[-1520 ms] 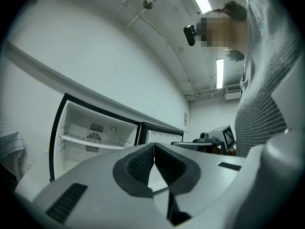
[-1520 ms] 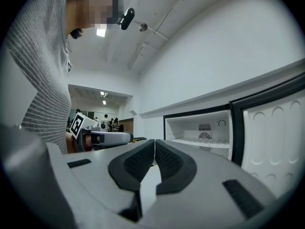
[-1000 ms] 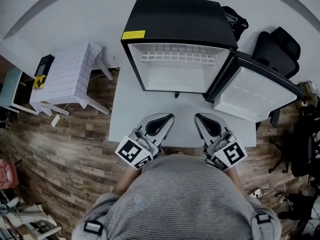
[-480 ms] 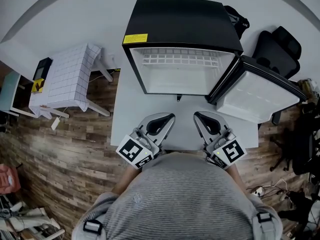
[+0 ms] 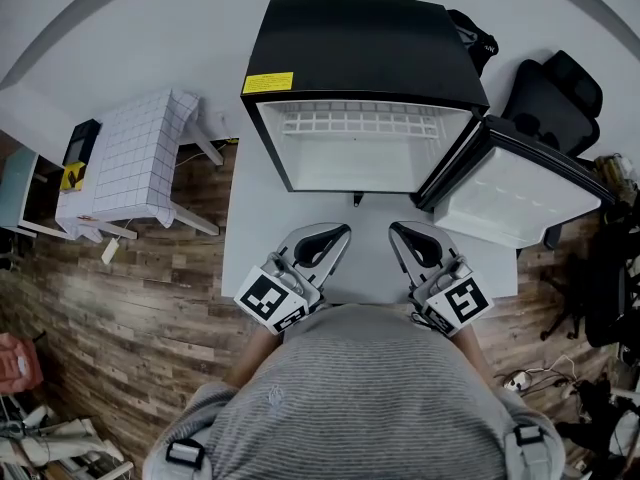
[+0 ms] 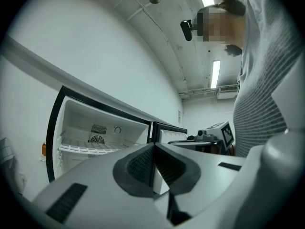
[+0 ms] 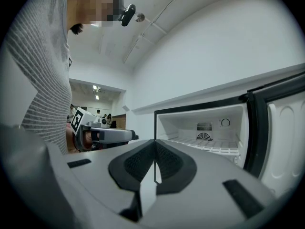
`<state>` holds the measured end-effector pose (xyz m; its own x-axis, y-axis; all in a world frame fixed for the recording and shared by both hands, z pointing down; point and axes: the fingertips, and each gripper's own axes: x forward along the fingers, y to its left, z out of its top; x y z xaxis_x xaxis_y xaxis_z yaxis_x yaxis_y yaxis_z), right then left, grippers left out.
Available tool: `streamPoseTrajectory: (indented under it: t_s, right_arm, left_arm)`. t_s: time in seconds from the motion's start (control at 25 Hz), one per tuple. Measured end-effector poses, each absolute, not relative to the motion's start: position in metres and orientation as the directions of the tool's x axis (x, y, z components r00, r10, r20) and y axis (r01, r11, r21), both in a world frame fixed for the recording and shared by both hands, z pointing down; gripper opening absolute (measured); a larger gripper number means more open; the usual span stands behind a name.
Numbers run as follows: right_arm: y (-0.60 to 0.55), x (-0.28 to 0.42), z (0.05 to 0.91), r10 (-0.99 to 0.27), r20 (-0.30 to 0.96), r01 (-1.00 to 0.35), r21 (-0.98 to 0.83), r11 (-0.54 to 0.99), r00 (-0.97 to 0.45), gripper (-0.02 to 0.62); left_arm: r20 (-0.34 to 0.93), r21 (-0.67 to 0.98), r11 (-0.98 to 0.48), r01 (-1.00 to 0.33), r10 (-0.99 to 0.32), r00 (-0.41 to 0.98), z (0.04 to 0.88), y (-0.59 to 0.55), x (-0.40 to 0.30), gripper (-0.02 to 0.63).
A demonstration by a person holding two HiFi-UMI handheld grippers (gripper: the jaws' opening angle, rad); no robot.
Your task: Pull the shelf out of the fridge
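- A black mini fridge (image 5: 360, 43) stands on a white table (image 5: 245, 233), seen from above. Its door (image 5: 520, 193) is swung wide open to the fridge's right.
- The shelf (image 5: 350, 121), a white wire rack, is still fully inside the fridge. It sits high in the white cavity and runs from one side wall to the other.
- The left gripper (image 5: 342, 231) and the right gripper (image 5: 396, 231) are held side by side in front of the fridge opening, pointing into it. They are well short of the shelf and touch nothing.
- Both grippers have their dark ribbed pads pressed together with nothing between them (each gripper's own view shows this plainly).
- Change over the last second: very little. Both grippers sit slightly closer to the fridge mouth than they did, and their jaws are closed as before.
- What that means: the approach has probably only just begun. The jaws would have to open before they could take the front edge of the shelf.
- Hard to make out: from overhead the fridge's top edge hides the front of the shelf. The gripper views show it only small and distant, so how it rests on the side walls is unclear. It may sit on moulded ledges.
- Hidden: the person's grey striped torso covers both hands and the gripper handles. Part of the open door runs behind the fridge's corner.
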<state>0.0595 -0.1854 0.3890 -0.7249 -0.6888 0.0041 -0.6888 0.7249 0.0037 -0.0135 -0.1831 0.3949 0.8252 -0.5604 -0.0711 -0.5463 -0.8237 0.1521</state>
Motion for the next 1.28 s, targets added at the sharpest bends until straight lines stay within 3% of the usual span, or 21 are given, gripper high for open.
streamPoseTrajectory:
  t_s: [0.48,0.76,1.08,1.12,1.2,1.28]
  right_arm:
    - [-0.23,0.059,0.396,-0.727,0.061,-0.71,0.174,0.682,-0.684,0.014]
    - [-0.257,0.061,0.402,-0.745,0.105,-0.709,0.246,0.661,-0.658,0.014]
    - [-0.271,0.056,0.405,-0.754,0.14,-0.689,0.327,0.646,-0.641,0.015]
    - [-0.273,0.055,0.406,-0.755,0.142,-0.689,0.331,0.645,-0.64,0.017]
    - [-0.276,0.053,0.409,-0.759,0.137,-0.691,0.336,0.64,-0.637,0.02]
    - [-0.28,0.051,0.411,-0.759,0.14,-0.686,0.349,0.638,-0.636,0.078]
  left_arm:
    - [-0.006,-0.121,-0.805,-0.581,-0.585,0.811,0.394,-0.228,-0.011,0.012]
    - [0.116,-0.321,-0.744,-0.586,-0.645,0.755,0.409,-0.261,-0.01,0.012]
    - [0.139,-0.411,-0.7,-0.585,-0.682,0.718,0.408,-0.28,-0.014,0.015]
    - [0.142,-0.417,-0.698,-0.582,-0.683,0.716,0.409,-0.281,-0.014,0.022]
    - [0.15,-0.428,-0.695,-0.578,-0.685,0.713,0.411,-0.285,-0.012,0.095]
    - [0.161,-0.444,-0.693,-0.568,-0.686,0.71,0.412,-0.288,-0.01,0.135]
